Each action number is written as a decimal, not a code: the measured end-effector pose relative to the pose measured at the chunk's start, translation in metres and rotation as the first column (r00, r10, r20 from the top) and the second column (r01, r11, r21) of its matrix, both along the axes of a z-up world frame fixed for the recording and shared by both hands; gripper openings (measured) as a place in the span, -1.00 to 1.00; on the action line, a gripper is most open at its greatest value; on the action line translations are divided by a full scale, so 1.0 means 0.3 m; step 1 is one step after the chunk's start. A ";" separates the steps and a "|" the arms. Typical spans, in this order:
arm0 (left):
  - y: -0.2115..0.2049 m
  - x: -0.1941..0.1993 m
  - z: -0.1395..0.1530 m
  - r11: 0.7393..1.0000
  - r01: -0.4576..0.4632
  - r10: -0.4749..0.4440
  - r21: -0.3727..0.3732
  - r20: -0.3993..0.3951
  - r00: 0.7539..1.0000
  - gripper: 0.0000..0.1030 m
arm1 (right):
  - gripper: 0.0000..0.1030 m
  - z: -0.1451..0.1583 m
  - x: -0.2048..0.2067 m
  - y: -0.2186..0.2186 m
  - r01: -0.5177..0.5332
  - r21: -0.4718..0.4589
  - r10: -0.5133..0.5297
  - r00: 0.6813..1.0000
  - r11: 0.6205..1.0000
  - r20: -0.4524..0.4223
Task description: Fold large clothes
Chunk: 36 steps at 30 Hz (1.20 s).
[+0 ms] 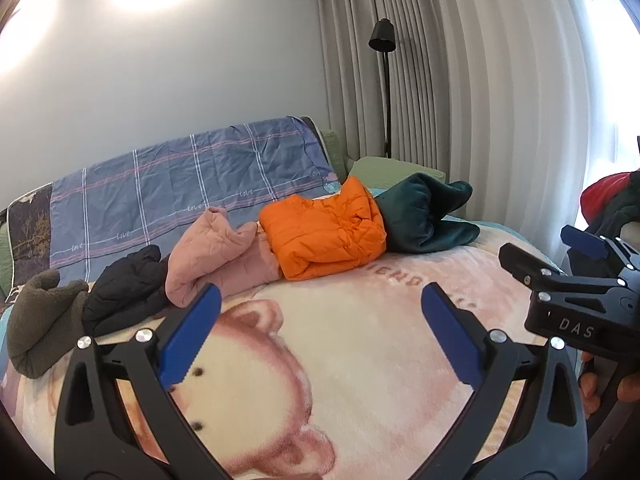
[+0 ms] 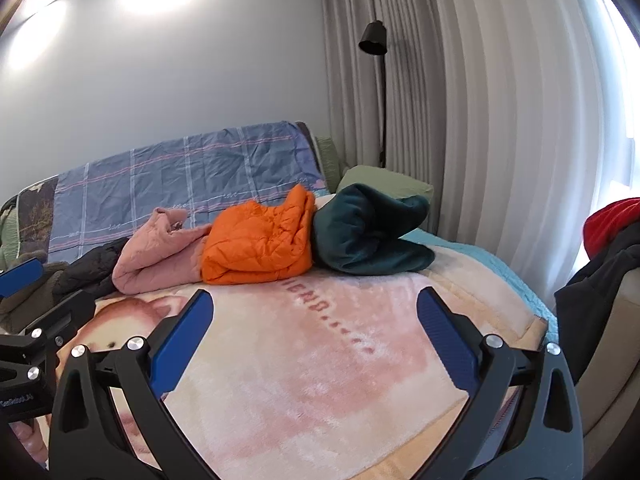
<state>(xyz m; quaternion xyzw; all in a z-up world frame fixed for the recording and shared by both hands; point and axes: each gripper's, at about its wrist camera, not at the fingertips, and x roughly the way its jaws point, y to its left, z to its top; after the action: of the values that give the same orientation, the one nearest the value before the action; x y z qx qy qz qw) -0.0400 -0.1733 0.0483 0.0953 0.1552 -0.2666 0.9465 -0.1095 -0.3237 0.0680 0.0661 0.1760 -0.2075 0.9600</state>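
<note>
A row of folded clothes lies across the far part of the bed: an orange puffer jacket (image 1: 324,236) (image 2: 260,238), a pink quilted jacket (image 1: 216,258) (image 2: 160,252), a dark teal fleece (image 1: 424,216) (image 2: 368,232), a black jacket (image 1: 124,288) (image 2: 88,266) and an olive fleece (image 1: 38,328). My left gripper (image 1: 320,300) hovers open over the pink cartoon blanket (image 1: 360,360), nothing between its blue pads. My right gripper (image 2: 314,304) is likewise open and empty above the blanket (image 2: 320,360); it also shows at the right edge of the left wrist view.
A blue checked quilt (image 1: 180,184) covers the headboard against the wall. A green pillow (image 2: 384,182) and a black floor lamp (image 1: 384,80) stand by the grey curtain. Red and black clothes (image 2: 608,248) are heaped on a seat at the right. A hand (image 1: 592,384) holds the right gripper.
</note>
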 end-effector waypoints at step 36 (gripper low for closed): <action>-0.002 0.043 -0.045 0.997 -0.027 0.030 0.078 -0.039 0.999 0.96 | 0.97 -0.030 0.046 0.027 -0.008 -0.011 0.008 0.999 1.000 -0.037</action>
<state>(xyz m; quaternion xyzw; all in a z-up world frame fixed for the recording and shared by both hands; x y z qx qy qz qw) -0.0271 -0.1738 0.0348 0.1242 0.1856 -0.2487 0.9425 -0.0956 -0.3156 0.0589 0.0563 0.1929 -0.2059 0.9577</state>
